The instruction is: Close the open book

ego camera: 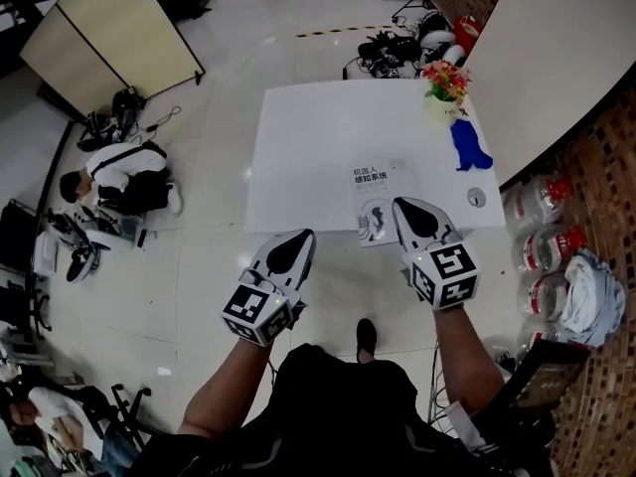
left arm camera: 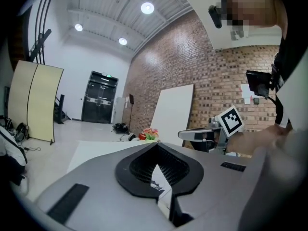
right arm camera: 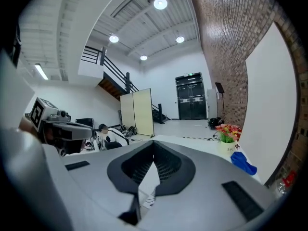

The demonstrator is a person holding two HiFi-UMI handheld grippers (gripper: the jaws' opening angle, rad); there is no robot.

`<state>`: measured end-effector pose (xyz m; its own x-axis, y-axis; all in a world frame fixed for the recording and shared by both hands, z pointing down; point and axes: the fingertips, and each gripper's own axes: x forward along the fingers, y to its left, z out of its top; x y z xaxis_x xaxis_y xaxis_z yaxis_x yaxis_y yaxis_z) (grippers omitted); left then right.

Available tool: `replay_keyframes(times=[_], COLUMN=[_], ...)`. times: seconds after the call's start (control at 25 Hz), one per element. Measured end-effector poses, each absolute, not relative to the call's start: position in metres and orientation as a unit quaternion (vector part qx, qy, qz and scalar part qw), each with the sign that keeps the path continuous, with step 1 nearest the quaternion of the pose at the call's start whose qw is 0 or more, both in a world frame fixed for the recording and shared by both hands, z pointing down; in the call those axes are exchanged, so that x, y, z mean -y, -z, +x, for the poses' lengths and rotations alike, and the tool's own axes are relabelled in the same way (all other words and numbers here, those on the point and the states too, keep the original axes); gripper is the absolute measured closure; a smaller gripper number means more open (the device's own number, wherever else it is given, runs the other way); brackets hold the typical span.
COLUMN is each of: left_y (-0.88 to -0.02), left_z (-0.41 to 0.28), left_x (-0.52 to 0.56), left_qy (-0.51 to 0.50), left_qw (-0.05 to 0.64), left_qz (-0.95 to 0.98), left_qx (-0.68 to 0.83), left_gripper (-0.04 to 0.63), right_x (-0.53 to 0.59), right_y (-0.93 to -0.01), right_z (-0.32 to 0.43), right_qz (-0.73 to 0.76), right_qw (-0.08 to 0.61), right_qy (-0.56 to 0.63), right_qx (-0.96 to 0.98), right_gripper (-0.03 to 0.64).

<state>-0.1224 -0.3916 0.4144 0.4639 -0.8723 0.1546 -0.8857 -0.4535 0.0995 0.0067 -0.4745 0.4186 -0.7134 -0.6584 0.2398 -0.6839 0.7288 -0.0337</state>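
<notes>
The book (ego camera: 381,196) lies closed on the white table (ego camera: 308,157) near its front edge, with its white cover and printed title facing up. My right gripper (ego camera: 401,207) hangs over the book's right part, jaws together and nothing between them. My left gripper (ego camera: 306,237) hovers just off the table's front edge, left of the book, and its jaws also meet at the tip. In the right gripper view the right gripper (right arm camera: 154,147) points almost level across the table. The left gripper (left arm camera: 157,147) does the same in its own view.
A pot of flowers (ego camera: 445,82), a blue cloth (ego camera: 469,147) and a small round thing (ego camera: 477,198) sit along the table's right side. A person (ego camera: 119,182) sits on the floor at the left. Large bottles (ego camera: 542,256) stand on the floor at the right.
</notes>
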Motion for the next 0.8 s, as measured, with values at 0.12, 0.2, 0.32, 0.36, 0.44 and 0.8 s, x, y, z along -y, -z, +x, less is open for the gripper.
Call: replay_keyframes(times=[0.12,0.2,0.32,0.36,0.44,0.8], left_y=[-0.401,-0.395,-0.395,-0.396,-0.399,-0.383], left_z=[-0.125,-0.126,-0.127,-0.128,-0.131,-0.105], left_x=[0.359,0.335,0.292,0.274,0.242,0.138], left_qy=[-0.03,-0.018,-0.013,-0.016,-0.02,-0.022], left_qw=[0.069,0.064,0.065,0.065,0.065,0.065], left_qz=[0.851,0.85,0.854,0.856,0.858,0.859], left_qx=[0.519,0.522,0.516,0.513,0.509,0.507], left_gripper=[0.6,0.6,0.6,0.6,0.6,0.6], right_x=[0.443,0.418,0.374,0.356,0.318,0.199], right_y=[-0.401,-0.392,-0.39,-0.39,-0.387,-0.349], right_z=[-0.006,-0.009,-0.011,-0.012,-0.017,0.009], right_qz=[0.351,0.348,0.362,0.365,0.363,0.347], right_qw=[0.099,0.099,0.104,0.107,0.109,0.102], right_qy=[-0.049,-0.039,-0.04,-0.042,-0.047,-0.023], right_qx=[0.93,0.931,0.925,0.924,0.924,0.932], right_gripper=[0.617,0.617,0.617,0.617,0.617,0.617])
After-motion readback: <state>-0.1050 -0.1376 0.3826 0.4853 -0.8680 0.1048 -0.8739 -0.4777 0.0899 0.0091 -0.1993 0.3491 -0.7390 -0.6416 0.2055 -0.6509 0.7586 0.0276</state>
